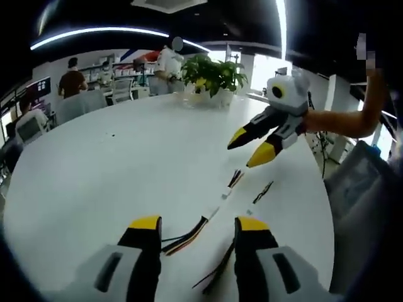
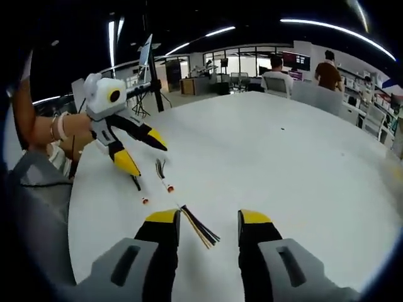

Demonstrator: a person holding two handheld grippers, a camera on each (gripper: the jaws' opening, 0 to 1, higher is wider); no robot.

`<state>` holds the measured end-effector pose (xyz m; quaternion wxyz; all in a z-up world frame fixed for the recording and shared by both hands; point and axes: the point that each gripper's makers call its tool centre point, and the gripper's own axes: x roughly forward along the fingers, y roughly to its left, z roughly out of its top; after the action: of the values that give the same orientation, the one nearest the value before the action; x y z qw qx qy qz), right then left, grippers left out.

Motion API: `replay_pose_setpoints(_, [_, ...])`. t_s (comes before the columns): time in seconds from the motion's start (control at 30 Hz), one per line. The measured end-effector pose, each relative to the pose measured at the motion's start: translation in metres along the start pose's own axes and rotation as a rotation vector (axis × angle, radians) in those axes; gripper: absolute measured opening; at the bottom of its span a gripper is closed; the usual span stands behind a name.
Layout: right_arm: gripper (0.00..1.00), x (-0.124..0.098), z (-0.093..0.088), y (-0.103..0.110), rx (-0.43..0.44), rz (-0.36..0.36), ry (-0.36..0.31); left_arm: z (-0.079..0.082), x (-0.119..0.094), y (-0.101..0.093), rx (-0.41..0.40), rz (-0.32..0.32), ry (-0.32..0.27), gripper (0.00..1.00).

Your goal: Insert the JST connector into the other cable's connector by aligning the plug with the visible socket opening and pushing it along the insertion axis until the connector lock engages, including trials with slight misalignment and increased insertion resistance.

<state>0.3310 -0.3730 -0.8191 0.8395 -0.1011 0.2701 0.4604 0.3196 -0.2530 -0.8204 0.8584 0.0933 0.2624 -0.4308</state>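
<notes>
Both grippers (image 1: 198, 225) (image 2: 209, 219) hover spread (empty) over two cables (image 1: 189, 236) (image 1: 263, 192).

Light comes from long ceiling strip lights (image 1: 94, 33) and from bright windows behind the potted plant (image 1: 213, 75), which blow out to white there. The white table (image 1: 126, 157) is evenly lit and carries a soft sheen, with only faint shadows under the cables (image 1: 201, 223) near its front edge. Fisheye distortion bends the table's rim and the strips into arcs. People beyond the table look soft and low in detail in both views.
</notes>
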Motion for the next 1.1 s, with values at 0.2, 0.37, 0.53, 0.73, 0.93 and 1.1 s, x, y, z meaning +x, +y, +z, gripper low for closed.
replay_pose_setpoints(0.2, [0.33,0.010,0.000,0.004,-0.021,0.031,-0.027,-0.004,0.000,-0.002,-0.008,-0.015,0.015,0.41])
replay_pose_setpoints(0.37, [0.31,0.017,0.003,0.012,-0.036,0.093,-0.051,0.001,0.009,-0.003,0.028,-0.050,-0.027,0.36])
replay_pose_setpoints(0.53, [0.30,0.022,0.005,0.020,-0.059,0.150,-0.089,-0.004,0.013,-0.002,0.026,-0.061,-0.023,0.36])
replay_pose_setpoints(0.73, [0.20,0.027,0.008,0.027,-0.100,0.203,-0.126,-0.002,0.017,-0.003,0.081,-0.092,-0.071,0.34])
replay_pose_setpoints(0.93, [0.20,0.031,0.001,0.034,-0.121,0.263,-0.128,0.005,0.019,-0.009,0.136,-0.147,-0.127,0.29])
replay_pose_setpoints(1.1, [0.17,0.033,-0.002,0.033,-0.113,0.285,-0.143,0.001,0.022,-0.008,0.127,-0.169,-0.125,0.28])
